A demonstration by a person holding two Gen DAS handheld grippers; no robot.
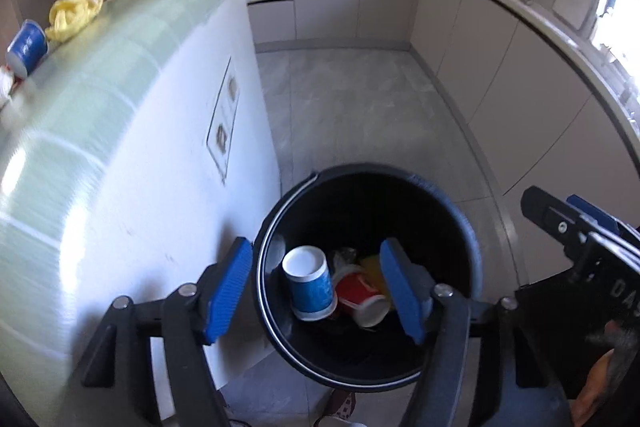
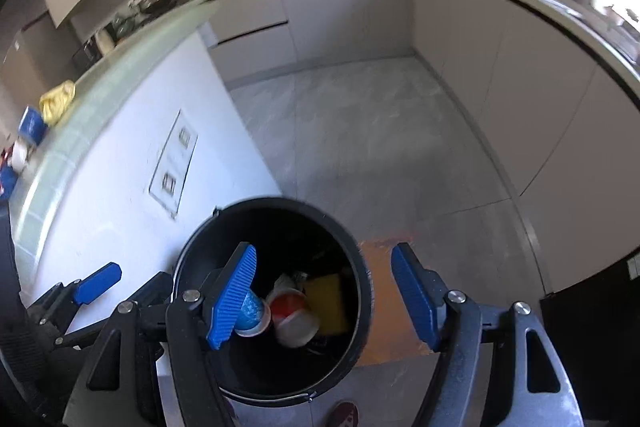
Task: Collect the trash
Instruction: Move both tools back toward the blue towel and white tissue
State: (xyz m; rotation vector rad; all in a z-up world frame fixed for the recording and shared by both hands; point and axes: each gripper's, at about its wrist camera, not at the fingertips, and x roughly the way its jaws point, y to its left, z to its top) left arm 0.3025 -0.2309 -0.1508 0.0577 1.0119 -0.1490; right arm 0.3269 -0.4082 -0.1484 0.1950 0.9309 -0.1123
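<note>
A black trash bin [image 1: 460,227] stands on the floor beside a white island; it also shows in the right wrist view [image 2: 356,239]. Inside lie a blue paper cup [image 1: 310,285], a red paper cup [image 1: 360,295] and a yellow item [image 1: 374,267]; the right wrist view shows the blue cup [image 2: 252,313], the red cup [image 2: 292,315] and the yellow item [image 2: 330,301]. My left gripper [image 1: 316,287] is open and empty above the bin. My right gripper [image 2: 324,295] is open and empty above the bin's right rim. On the island top lie another blue cup [image 1: 27,47] and a yellow plastic bag [image 1: 74,13].
The green-tiled island top [image 1: 100,95] runs along the left, with small items at its left edge [image 1: 8,87]. Grey cabinets [image 1: 472,39] line the back and right. The right gripper's body [image 1: 580,239] shows at right. An orange patch [image 2: 392,303] lies on the grey floor [image 2: 380,131].
</note>
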